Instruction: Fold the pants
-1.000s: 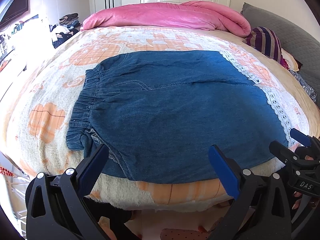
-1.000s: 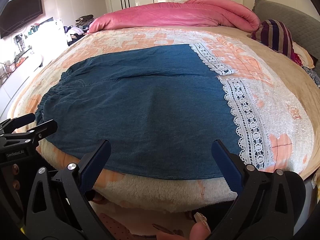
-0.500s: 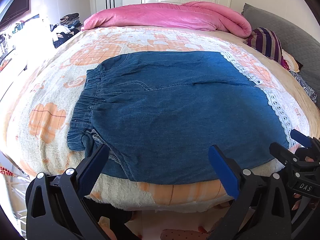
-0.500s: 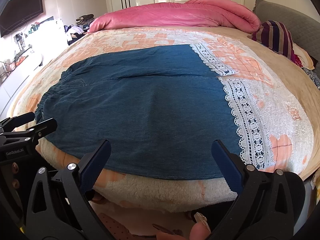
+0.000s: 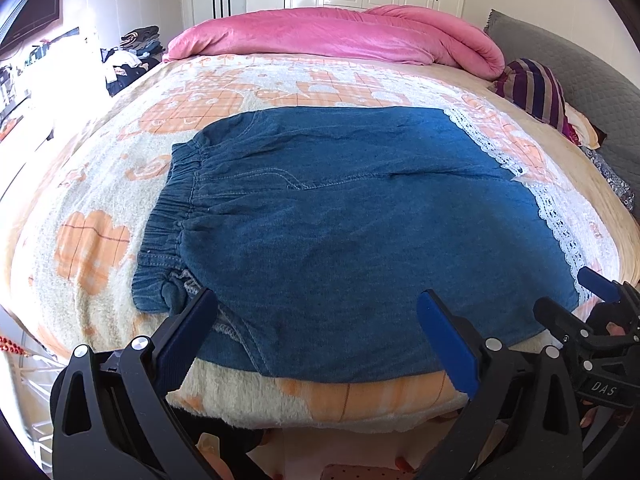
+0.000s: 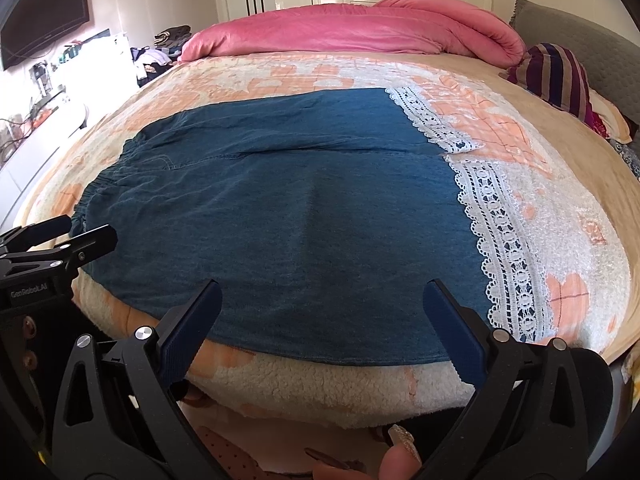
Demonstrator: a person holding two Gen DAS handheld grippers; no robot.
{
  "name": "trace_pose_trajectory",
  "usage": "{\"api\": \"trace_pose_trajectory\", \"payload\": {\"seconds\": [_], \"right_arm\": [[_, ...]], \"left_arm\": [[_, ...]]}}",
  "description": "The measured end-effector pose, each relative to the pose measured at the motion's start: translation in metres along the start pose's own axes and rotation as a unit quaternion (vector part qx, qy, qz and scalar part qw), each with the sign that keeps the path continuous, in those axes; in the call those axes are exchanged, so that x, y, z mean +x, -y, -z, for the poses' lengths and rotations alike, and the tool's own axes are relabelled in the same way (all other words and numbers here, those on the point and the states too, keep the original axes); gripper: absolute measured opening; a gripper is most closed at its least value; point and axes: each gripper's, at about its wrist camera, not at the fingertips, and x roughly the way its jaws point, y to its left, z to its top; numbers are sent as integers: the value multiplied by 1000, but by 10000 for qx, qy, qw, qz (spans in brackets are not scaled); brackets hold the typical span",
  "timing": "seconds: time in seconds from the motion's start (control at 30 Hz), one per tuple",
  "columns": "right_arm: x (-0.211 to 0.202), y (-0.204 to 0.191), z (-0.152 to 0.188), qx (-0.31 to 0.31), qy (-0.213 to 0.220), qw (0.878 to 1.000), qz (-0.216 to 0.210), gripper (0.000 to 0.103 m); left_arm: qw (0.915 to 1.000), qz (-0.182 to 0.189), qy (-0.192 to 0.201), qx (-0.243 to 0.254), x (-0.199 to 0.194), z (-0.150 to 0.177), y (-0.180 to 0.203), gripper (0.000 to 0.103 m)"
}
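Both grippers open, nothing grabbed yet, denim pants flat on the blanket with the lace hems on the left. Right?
Not quite: the lace hems are on the right, the elastic waistband on the left, as both wrist views show. The rest holds: left gripper and right gripper open, pants flat, ungrasped.

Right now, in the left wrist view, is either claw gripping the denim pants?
No, the left claw is open above the pants, the right claw open beside them.

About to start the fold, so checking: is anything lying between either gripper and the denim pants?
Nothing visible. The left gripper and right gripper both hover open at the near edge of the pants, clear denim ahead.
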Motion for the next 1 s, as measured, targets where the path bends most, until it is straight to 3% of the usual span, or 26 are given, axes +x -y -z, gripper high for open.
{"api": "trace_pose_trajectory", "payload": {"seconds": [0.37, 0.47, 0.9, 1.0], "right_arm": [[23, -8, -36, -331, 82, 9994, 49, 95], [38, -11, -54, -283, -53, 9993, -244, 95], [100, -59, -134, -1150, -29, 9926, -376, 95], [118, -68, -153, -1274, -98, 9909, -417, 95]], "left_arm": [[9999, -72, 13, -100, 19, -22, -21, 99], [9996, -183, 6, -225, 28, -32, -36, 99], [9972, -386, -52, -636, 71, -92, -100, 99], [9973, -396, -327, -522, 89, -107, -112, 99]]}}
